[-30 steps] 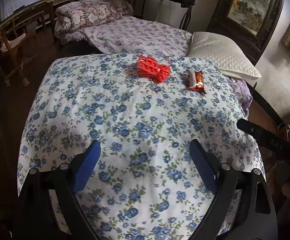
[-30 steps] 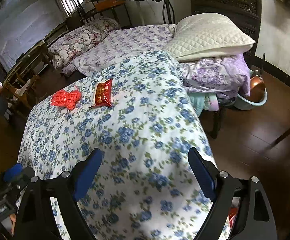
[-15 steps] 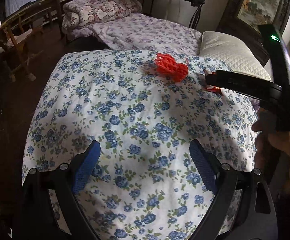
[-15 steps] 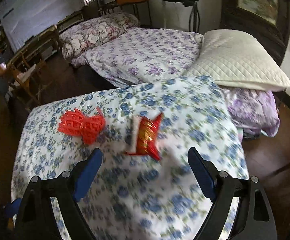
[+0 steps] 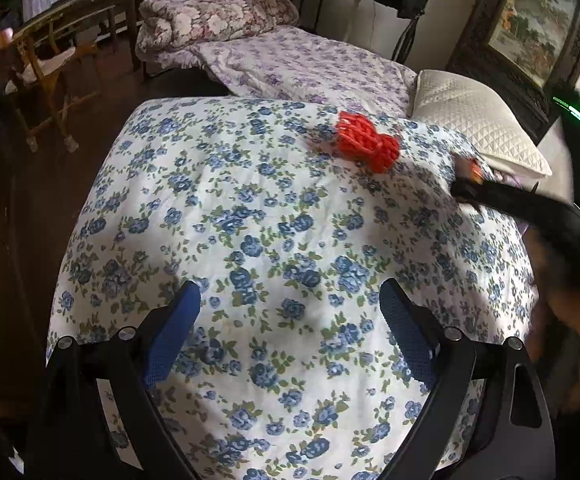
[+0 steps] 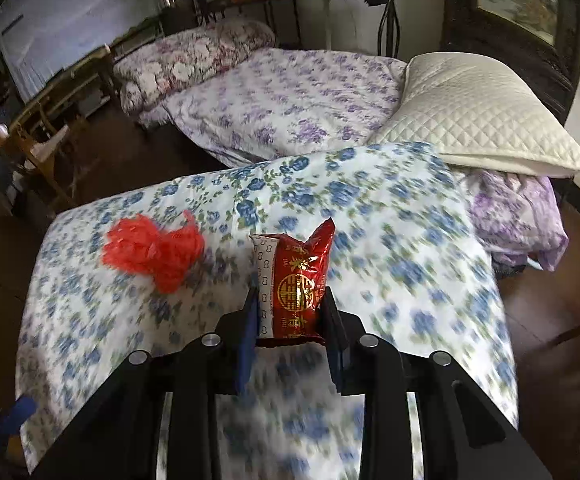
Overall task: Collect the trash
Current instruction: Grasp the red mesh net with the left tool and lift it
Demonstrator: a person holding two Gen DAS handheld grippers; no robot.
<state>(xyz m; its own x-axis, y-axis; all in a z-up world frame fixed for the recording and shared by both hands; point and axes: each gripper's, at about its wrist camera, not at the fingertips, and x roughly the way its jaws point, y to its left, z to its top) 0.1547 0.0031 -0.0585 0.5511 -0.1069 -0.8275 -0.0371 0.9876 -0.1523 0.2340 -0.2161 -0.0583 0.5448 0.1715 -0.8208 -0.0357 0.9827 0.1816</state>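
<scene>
A red foil snack wrapper [image 6: 297,288] lies on the blue-flowered cloth [image 6: 389,240]. It stands between the pads of my right gripper [image 6: 290,304], whose jaws are closing and touch both its sides. A red plastic net [image 6: 154,252] lies just left of it. In the left wrist view the same net [image 5: 367,146] sits at the far side of the cloth [image 5: 250,220]. The right gripper [image 5: 509,204] reaches in from the right, and a sliver of the wrapper [image 5: 475,170] shows at its tip. My left gripper [image 5: 290,300] hangs open over the near cloth with nothing between its fingers.
A white quilted pillow [image 6: 481,120] lies behind the cloth on the right. Behind it is a bed with a purple-flowered quilt [image 6: 290,100]. A wooden chair [image 5: 50,72] stands on the dark floor at the left. A person's blurred hand [image 5: 569,320] is at the right edge.
My right gripper has moved across the cloth to the red wrapper and its wide-open jaws have come together around it. The left gripper has crept slightly forward and stays open.
</scene>
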